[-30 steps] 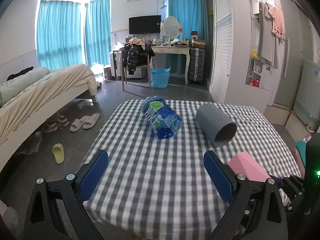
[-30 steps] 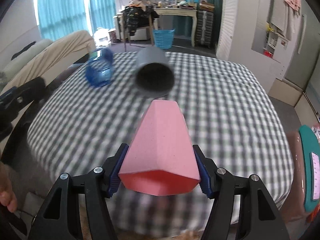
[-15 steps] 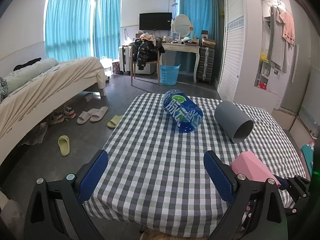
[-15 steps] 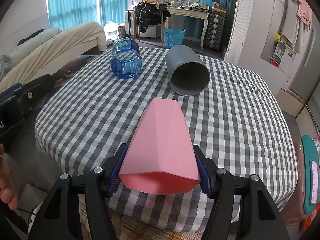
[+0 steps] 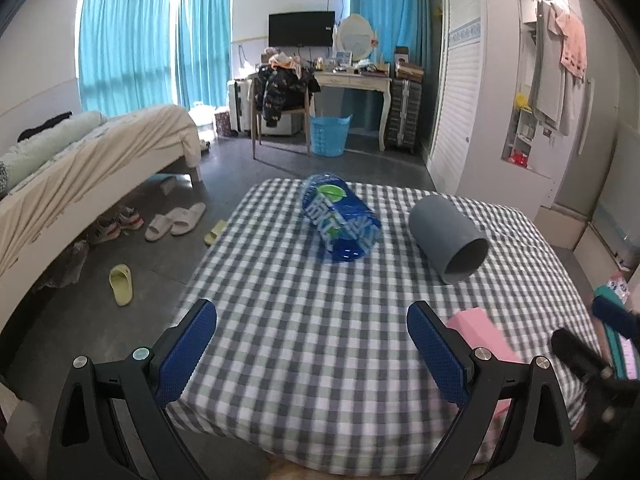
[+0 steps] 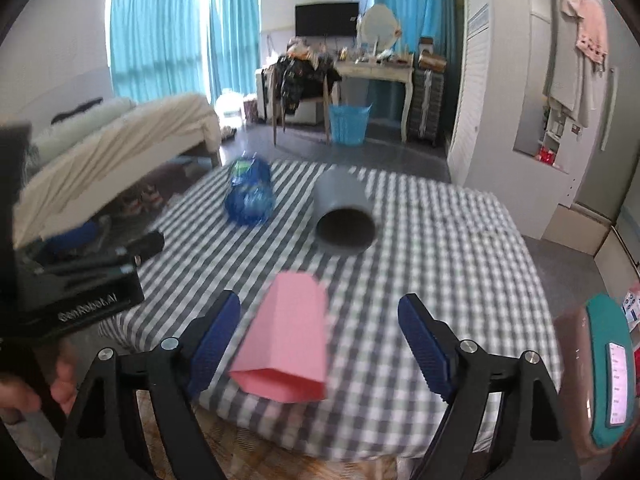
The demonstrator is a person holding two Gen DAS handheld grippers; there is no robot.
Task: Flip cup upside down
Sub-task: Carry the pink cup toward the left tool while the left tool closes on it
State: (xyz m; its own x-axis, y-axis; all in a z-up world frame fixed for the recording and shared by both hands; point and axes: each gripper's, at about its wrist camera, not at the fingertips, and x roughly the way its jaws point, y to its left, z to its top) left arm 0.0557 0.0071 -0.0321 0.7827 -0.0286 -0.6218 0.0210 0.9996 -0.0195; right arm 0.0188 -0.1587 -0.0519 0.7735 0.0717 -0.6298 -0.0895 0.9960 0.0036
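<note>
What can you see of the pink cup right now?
The pink cup is a faceted, tapered tumbler, matte and plastic-looking. It lies on its side near the front edge of the checked tablecloth, wide open mouth toward the right wrist camera, narrow base pointing at the grey cup. It sits between the fingers of the right tool, which is open with a gap on both sides. Nothing but the cloth touches it. It is slightly blurred.

Daylight glows through the curtains (image 5: 132,36) at the back left, leaving the room evenly bright with soft shadows. Both fisheye views bend straight lines near their dark rims. The right wrist view is motion-blurred, smearing the cup (image 6: 286,346) and worktop (image 6: 440,256) checks.
</note>
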